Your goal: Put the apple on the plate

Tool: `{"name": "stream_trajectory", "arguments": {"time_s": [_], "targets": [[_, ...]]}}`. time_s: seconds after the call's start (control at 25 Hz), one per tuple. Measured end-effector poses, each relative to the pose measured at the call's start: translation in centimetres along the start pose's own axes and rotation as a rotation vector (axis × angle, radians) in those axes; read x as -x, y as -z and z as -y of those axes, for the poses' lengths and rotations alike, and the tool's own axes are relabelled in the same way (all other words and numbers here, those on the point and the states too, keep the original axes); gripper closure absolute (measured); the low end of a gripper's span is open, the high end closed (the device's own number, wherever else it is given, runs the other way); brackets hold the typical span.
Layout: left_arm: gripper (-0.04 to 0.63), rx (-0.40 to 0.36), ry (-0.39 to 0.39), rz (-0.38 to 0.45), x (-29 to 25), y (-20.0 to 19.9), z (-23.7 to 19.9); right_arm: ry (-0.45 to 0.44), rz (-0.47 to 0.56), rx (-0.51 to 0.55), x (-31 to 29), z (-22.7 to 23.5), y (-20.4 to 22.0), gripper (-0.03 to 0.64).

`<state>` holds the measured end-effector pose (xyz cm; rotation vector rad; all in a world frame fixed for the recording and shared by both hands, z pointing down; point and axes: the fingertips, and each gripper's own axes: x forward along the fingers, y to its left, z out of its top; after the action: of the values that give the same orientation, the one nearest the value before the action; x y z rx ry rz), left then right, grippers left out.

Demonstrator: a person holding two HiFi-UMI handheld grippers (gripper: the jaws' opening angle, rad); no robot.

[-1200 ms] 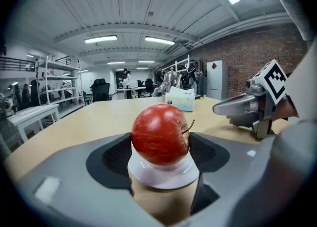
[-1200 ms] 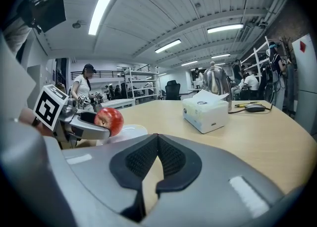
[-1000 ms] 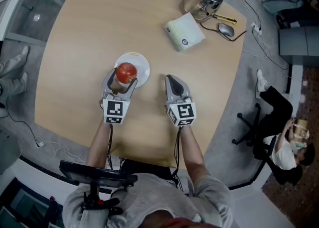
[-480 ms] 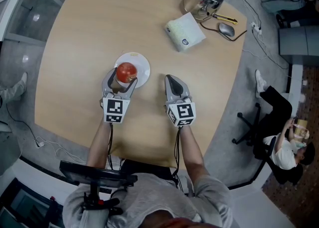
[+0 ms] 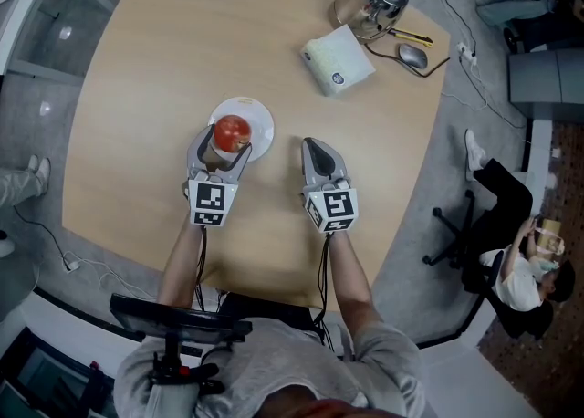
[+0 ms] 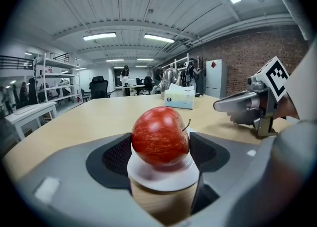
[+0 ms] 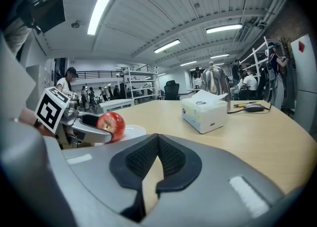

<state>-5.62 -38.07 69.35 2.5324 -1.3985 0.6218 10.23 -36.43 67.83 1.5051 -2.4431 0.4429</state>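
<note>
The plate (image 5: pixel 263 120) lies half hidden under the apple (image 5: pixel 232 131) and left gripper (image 5: pixel 225 144) — only its far rim shows. Print on the tissue box (image 5: pixel 338 58) is too small to read.

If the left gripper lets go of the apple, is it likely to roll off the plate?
Probably firm: the apple shows no dent between the pads of the left gripper. Its skin looks glossy, so perhaps slippery. Being round, it may rock or roll on the shallow plate once released.
</note>
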Motion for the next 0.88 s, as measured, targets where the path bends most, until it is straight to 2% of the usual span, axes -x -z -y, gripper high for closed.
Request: {"name": "stream_trajectory", "arguments": {"time_s": [0.88], "targets": [[0.193, -0.028, -0.025, 0.034, 1.4, -1.0, 0.3, -0.004, 0.025, 0.008, 0.8, -0.3, -1.0, 0.611]]}}
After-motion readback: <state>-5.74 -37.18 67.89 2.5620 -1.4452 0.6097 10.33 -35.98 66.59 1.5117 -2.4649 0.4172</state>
